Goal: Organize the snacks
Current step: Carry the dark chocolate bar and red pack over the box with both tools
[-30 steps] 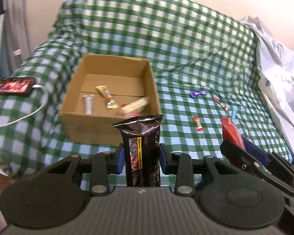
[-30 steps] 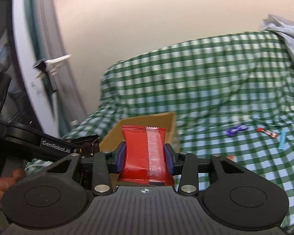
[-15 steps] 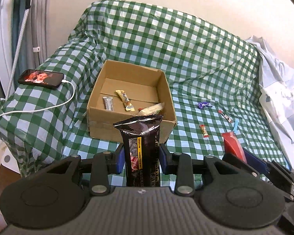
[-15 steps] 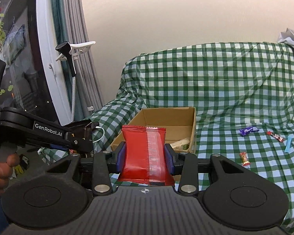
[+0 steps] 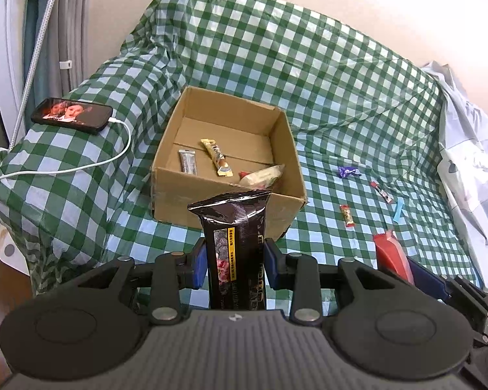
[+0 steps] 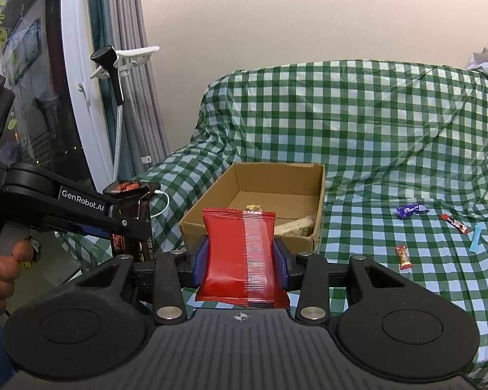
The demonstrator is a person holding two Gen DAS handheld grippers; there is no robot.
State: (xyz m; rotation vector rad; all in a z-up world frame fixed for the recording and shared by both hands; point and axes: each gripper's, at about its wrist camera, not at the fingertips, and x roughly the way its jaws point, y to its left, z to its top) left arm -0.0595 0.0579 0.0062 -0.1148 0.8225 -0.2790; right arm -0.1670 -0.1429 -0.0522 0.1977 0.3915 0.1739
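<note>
My left gripper is shut on a tall black snack packet, held upright in front of an open cardboard box. The box holds a silver bar, a yellow bar and a pale wrapped snack. My right gripper is shut on a red snack packet; it also shows in the left wrist view. The box sits beyond it. Loose on the cloth lie a purple candy, a red-white bar, a small red-gold bar and a blue stick.
A green checked cloth covers the sofa. A phone with a white cable lies on the left armrest. A white plastic sheet lies at the right. Curtains and a phone holder stand at the left.
Both grippers have pulled back and risen from the sofa, each keeping its packet. The box and the loose snacks now look farther away and sharper.
</note>
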